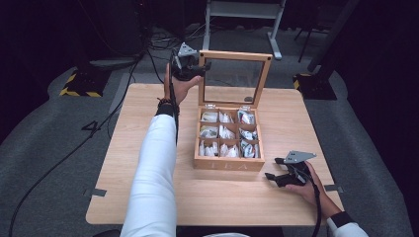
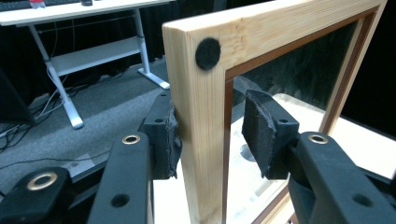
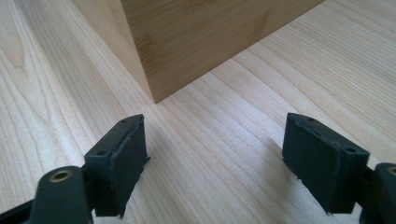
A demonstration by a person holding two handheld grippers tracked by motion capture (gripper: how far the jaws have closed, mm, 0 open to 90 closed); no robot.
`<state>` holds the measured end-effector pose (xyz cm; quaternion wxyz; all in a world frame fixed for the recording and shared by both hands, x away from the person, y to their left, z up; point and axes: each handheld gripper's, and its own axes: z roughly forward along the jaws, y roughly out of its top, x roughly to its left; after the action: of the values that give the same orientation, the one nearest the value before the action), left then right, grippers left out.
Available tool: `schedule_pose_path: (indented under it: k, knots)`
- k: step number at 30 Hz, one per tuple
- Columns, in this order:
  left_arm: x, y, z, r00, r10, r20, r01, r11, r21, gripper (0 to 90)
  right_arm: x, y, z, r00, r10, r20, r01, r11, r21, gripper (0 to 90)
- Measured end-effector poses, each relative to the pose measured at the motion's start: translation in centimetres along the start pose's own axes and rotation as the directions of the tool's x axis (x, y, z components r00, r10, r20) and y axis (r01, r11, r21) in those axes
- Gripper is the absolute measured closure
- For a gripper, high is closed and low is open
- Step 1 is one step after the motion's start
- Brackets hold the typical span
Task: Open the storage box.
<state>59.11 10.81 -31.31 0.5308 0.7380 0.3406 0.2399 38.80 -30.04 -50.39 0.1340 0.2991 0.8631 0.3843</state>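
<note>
We found the left arm stretched far forward over the table (image 1: pixel 123 163), palm up, with the left gripper (image 1: pixel 193 69) raised at the lid (image 1: pixel 236 56) of the tea box (image 1: pixel 228 164). In the left gripper view its jaws straddled the lid's left upright (image 2: pixel 201 140): one pad (image 2: pixel 166 140) touched the wood, the other pad (image 2: pixel 264 135) stood off it, so the grasp was loose, not clenched. The lid stood upright on its hinges beyond the box, glass pane facing us, its long axis running across the table. The right hand (image 1: pixel 309 185) lay on the table just right of the box's near corner. The right gripper (image 1: pixel 276 170) was released, jaws spread wide and pointing at that corner (image 3: pixel 154 95).
</note>
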Motion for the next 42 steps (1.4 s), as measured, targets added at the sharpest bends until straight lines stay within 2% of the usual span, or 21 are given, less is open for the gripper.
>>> schedule_pose_path:
  k: [2, 6, 9, 19, 28, 31, 34, 36, 38, 42]
  knots:
    - [0.2, -0.3, 0.3, 1.0, -0.006, -0.002, 0.006, 1.0, 0.006, 56.5, 0.0, 0.0, 0.0, 1.0, 0.001, 0.001, -0.001, 1.0, 0.0, 22.2]
    - [0.2, -0.9, 0.9, 0.9997, 0.008, -0.022, -0.007, 0.9989, 0.046, 56.5, 0.0, 0.0, 0.0, 1.0, 0.002, 0.003, -0.002, 1.0, 0.001, 22.2]
    - [0.3, -1.3, 1.1, 0.9998, -0.003, -0.021, 0.004, 0.9991, 0.042, 56.5, 0.0, 0.0, 0.0, 1.0, 0.002, 0.002, -0.002, 1.0, 0.0, 22.6]
    - [0.3, -3.5, 2.4, 0.9987, 0.016, -0.048, -0.01, 0.9923, 0.124, 56.6, -0.1, 0.0, 0.0, 1.0, 0.004, 0.001, -0.004, 1.0, -0.001, 22.6]
    - [0.4, -5.7, 3.5, 0.9972, 0.043, -0.061, -0.029, 0.9766, 0.213, 56.9, -0.1, 0.0, 0.0, 1.0, 0.002, -0.002, -0.002, 1.0, 0.0, 22.6]
    - [0.5, -6.2, 3.6, 0.9981, 0.037, -0.05, -0.026, 0.977, 0.212, 57.0, -0.1, 0.0, 0.0, 1.0, 0.001, -0.004, -0.001, 1.0, -0.001, 22.7]
    - [0.3, -6.6, 3.7, 0.9972, 0.054, -0.051, -0.041, 0.9719, 0.232, 56.7, -0.1, 0.0, 0.0, 1.0, -0.001, -0.004, 0.001, 1.0, 0.0, 22.6]
    - [0.2, -7.0, 3.8, 0.998, 0.046, -0.045, -0.034, 0.9711, 0.236, 56.8, -0.1, 0.0, 0.0, 1.0, -0.001, -0.004, 0.001, 1.0, 0.0, 22.7]
    - [0.2, -7.4, 3.8, 0.9972, 0.063, -0.04, -0.051, 0.9651, 0.257, 56.9, -0.2, 0.0, 0.0, 1.0, -0.001, -0.004, 0.001, 1.0, 0.001, 22.7]
    - [0.0, -8.4, 3.8, 0.9977, 0.058, -0.034, -0.047, 0.9634, 0.264, 56.7, -0.2, 0.0, 0.0, 1.0, -0.001, -0.005, 0.001, 1.0, 0.001, 22.6]
